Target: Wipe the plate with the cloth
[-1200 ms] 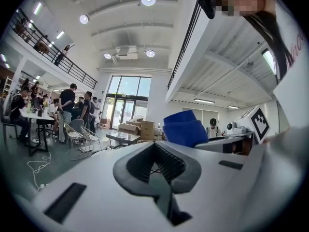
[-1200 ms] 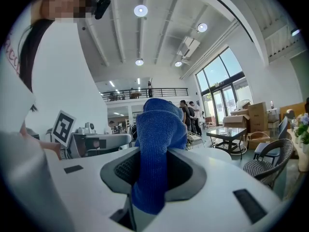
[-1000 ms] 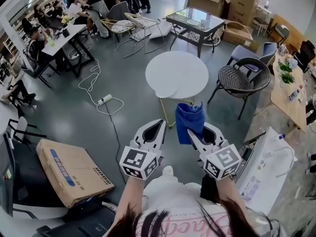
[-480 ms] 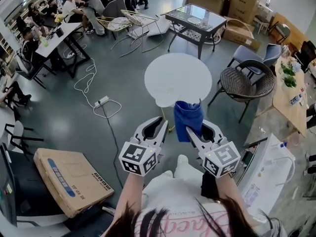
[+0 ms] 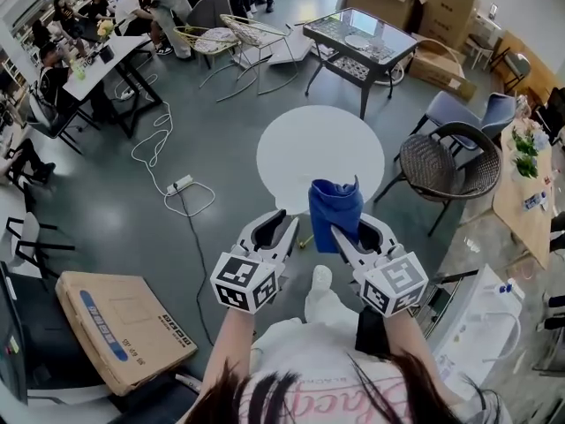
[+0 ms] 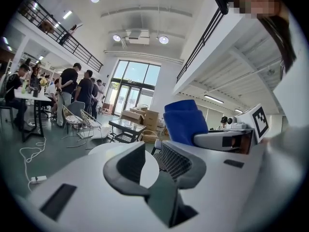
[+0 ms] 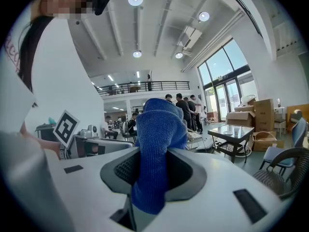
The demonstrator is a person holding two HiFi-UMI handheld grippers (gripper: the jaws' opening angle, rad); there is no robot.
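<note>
Head view: blue cloth (image 5: 335,206) pinched upright in right gripper (image 5: 357,230), left gripper (image 5: 282,222) close beside, round white table (image 5: 300,144) just ahead, wicker chair (image 5: 441,162) at its right.
Left gripper view: jaws just been opening, partway apart, empty.
Right gripper view: clamped on blue cloth.

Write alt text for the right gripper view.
The right gripper is shut on a blue cloth that stands up between its fingers. Behind it are standing people, a glass table and boxes.
</note>
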